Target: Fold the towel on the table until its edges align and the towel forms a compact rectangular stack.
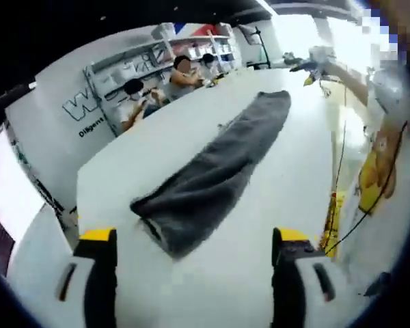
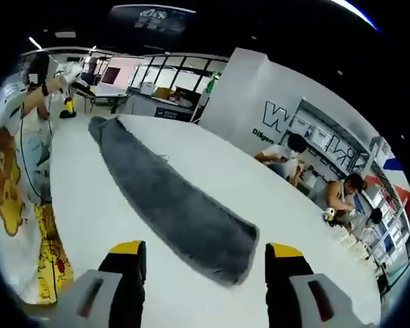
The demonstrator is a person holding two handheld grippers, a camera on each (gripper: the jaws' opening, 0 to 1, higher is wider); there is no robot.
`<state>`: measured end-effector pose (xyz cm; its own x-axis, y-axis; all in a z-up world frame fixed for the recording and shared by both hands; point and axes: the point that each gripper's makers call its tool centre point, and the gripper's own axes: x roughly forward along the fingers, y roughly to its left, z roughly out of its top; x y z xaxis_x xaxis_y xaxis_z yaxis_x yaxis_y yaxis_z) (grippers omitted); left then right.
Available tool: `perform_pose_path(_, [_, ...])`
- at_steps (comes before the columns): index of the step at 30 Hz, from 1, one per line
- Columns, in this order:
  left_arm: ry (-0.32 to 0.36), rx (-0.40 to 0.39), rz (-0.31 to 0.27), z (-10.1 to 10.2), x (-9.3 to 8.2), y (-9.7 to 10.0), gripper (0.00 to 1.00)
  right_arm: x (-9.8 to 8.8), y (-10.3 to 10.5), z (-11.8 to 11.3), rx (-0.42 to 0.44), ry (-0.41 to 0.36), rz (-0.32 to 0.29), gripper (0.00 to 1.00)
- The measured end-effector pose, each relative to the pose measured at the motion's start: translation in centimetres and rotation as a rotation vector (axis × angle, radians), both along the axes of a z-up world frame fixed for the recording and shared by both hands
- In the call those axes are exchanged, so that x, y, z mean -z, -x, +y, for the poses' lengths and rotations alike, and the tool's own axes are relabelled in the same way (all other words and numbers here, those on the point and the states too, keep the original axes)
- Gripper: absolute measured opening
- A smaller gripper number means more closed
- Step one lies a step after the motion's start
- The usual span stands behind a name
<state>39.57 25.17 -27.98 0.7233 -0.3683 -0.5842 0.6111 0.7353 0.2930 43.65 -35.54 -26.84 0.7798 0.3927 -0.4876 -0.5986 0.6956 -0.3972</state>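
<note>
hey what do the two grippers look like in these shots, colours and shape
Both look alike. The left gripper has two black fingers capped with yellow tips, on pale grey housings bearing dark slots. The right gripper matches: black fingers, yellow tips, grey bodies with slot marks. The person's shirt is white with a yellow cartoon print.

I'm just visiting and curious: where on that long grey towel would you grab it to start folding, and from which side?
Probably at its two short ends. The towel lies as a long narrow strip on the white table, one end before each gripper. The left gripper and right gripper both stand open just short of an end, so each could come straight forward, low over the table, and pinch its end's edge.
</note>
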Motion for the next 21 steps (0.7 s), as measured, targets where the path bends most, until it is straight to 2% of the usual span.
perform_pose_path(4, [0.024,-0.033,0.037,-0.2,2.1,3.9,0.99,0.9,3.5,0.9,0.007,0.007,0.028,0.84])
perform_pose_path(6, [0.05,-0.056,0.05,-0.2,3.0,5.5,0.99,1.2,4.9,1.1,0.031,-0.016,0.045,0.86])
perform_pose_path(8, [0.07,-0.069,0.055,-0.4,3.9,7.2,0.99,1.9,6.2,1.5,0.06,-0.071,0.072,0.89])
perform_pose_path(10, [0.091,-0.091,0.055,-0.5,4.6,8.1,0.99,3.3,7.7,2.2,0.073,-0.095,0.126,0.95])
perform_pose_path(14, [0.1,-0.122,0.063,-0.6,6.0,9.7,0.99,5.5,9.5,2.7,0.084,-0.075,0.151,0.95])
perform_pose_path(16, [0.118,-0.135,0.064,-0.9,6.4,10.2,0.99,6.2,10.4,3.0,0.094,-0.104,0.174,0.96])
perform_pose_path(20, [0.155,-0.13,0.059,-2.0,6.9,11.1,0.99,6.0,10.9,3.3,0.12,-0.16,0.143,0.99])
perform_pose_path(21, [0.174,-0.139,0.033,-2.3,6.7,11.0,0.99,5.8,10.8,3.4,0.138,-0.183,0.13,0.99])
